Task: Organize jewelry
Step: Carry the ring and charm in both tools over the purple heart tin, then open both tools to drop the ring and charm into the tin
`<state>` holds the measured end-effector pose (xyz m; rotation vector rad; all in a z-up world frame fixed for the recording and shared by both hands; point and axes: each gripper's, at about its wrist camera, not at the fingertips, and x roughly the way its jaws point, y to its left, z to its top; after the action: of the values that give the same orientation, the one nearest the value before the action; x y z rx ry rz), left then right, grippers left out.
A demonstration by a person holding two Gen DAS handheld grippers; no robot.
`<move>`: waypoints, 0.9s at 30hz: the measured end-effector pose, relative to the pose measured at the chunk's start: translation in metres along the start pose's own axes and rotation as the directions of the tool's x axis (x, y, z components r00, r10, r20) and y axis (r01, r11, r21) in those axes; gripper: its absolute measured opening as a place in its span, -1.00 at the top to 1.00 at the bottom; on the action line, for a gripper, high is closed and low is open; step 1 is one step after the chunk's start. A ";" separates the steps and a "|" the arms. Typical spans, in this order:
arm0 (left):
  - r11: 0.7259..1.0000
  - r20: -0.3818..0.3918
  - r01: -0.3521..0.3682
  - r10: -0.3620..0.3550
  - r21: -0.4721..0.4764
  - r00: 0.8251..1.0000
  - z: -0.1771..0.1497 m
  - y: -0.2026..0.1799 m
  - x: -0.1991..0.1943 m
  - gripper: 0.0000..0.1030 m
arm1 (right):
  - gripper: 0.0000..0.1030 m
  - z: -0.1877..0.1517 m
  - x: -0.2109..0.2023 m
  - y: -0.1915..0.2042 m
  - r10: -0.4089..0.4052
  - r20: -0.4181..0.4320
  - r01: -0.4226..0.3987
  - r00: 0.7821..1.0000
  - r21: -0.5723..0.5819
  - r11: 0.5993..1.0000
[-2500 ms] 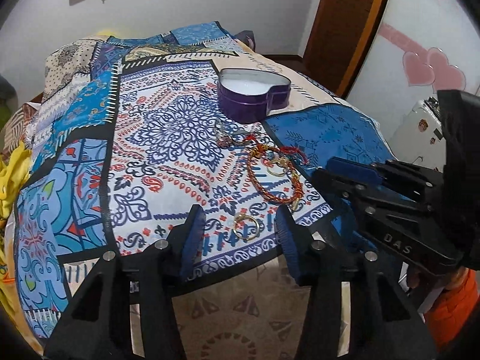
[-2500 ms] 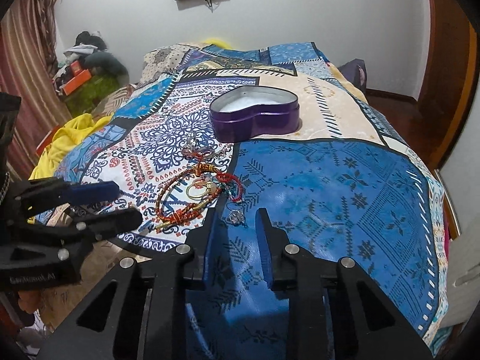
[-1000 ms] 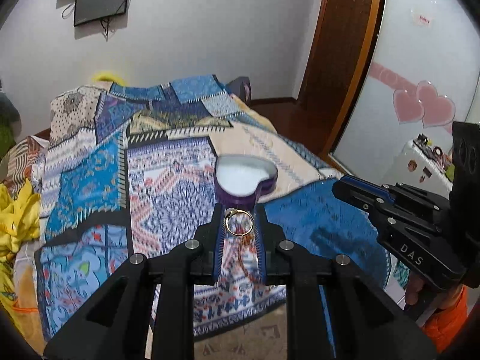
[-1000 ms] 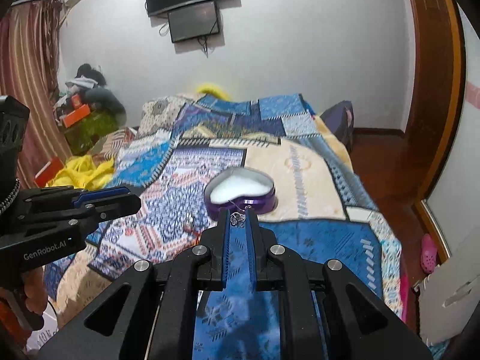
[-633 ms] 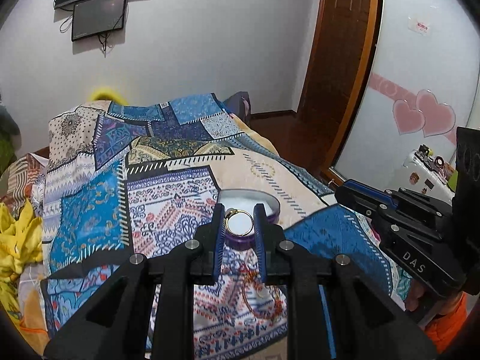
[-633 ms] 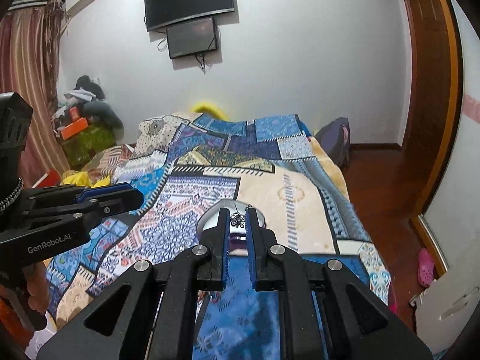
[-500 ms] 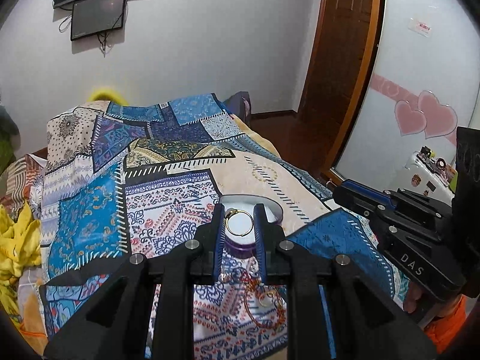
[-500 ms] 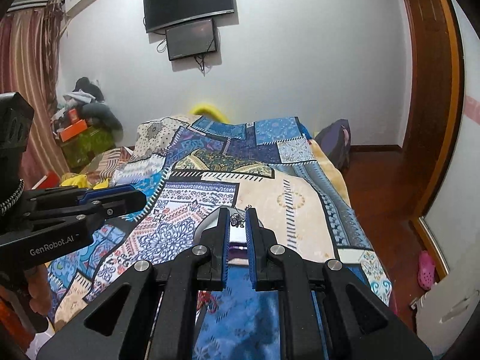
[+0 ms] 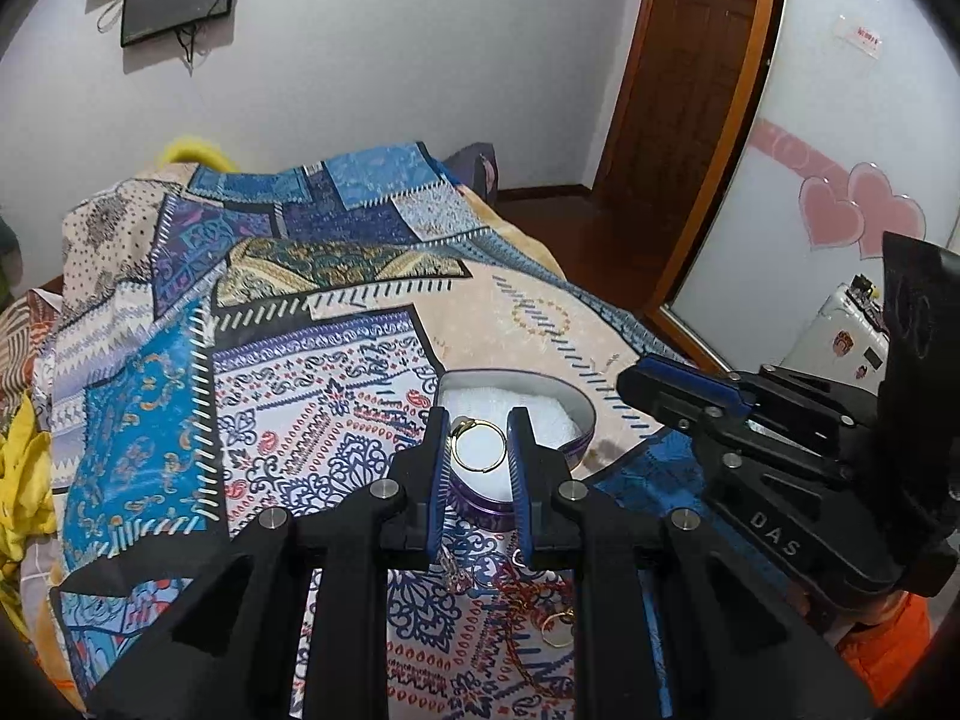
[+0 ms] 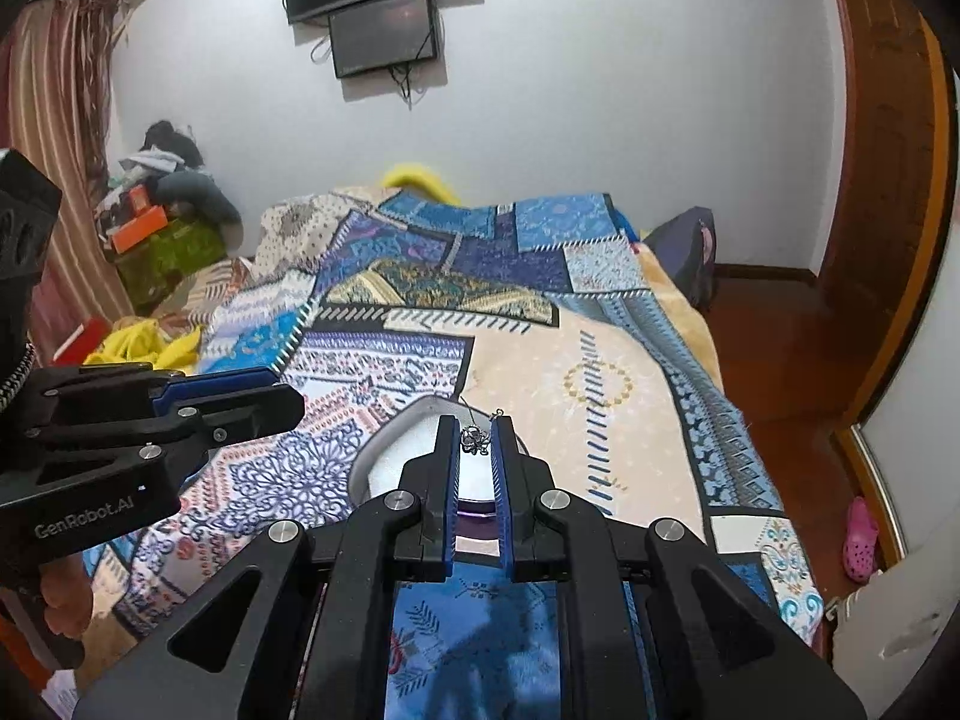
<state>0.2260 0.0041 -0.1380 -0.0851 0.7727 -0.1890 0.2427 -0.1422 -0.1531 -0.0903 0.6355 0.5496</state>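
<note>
My left gripper (image 9: 478,423) is shut on a gold ring (image 9: 478,447) and holds it over the purple heart-shaped tin (image 9: 579,426) with its white lining. My right gripper (image 10: 476,432) is shut on a small silver charm (image 10: 474,440), also above the tin (image 10: 375,462). Each gripper also shows in the other view, the right one (image 9: 684,387) and the left one (image 10: 240,399). The remaining jewelry (image 9: 534,594), red and gold bracelets and rings, lies on the bedspread below the left gripper.
The patchwork bedspread (image 9: 300,312) covers the whole bed. A yellow cloth (image 9: 21,480) lies at the left edge. A door (image 9: 678,90) and wooden floor (image 10: 780,348) are to the right. A screen (image 10: 384,30) hangs on the far wall.
Both grippers closed on their pieces, lifted them off the bedspread and carried them forward to above the tin. In the last half second they moved slightly closer over it.
</note>
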 end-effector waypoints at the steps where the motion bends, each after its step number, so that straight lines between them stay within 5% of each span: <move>1: 1.000 -0.009 0.004 -0.004 -0.002 1.000 0.000 0.001 0.004 0.66 | 0.82 0.000 0.002 -0.002 0.003 -0.006 -0.003 1.000 0.002 1.000; 27: 0.998 -0.146 0.058 -0.054 0.020 0.988 0.005 0.003 0.065 0.66 | 0.82 0.002 0.049 -0.010 0.062 -0.154 -0.070 0.986 -0.044 0.997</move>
<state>0.2754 -0.0060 -0.1789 -0.0709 0.9138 -0.2599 0.2814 -0.1277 -0.1813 -0.1590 0.7768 0.6265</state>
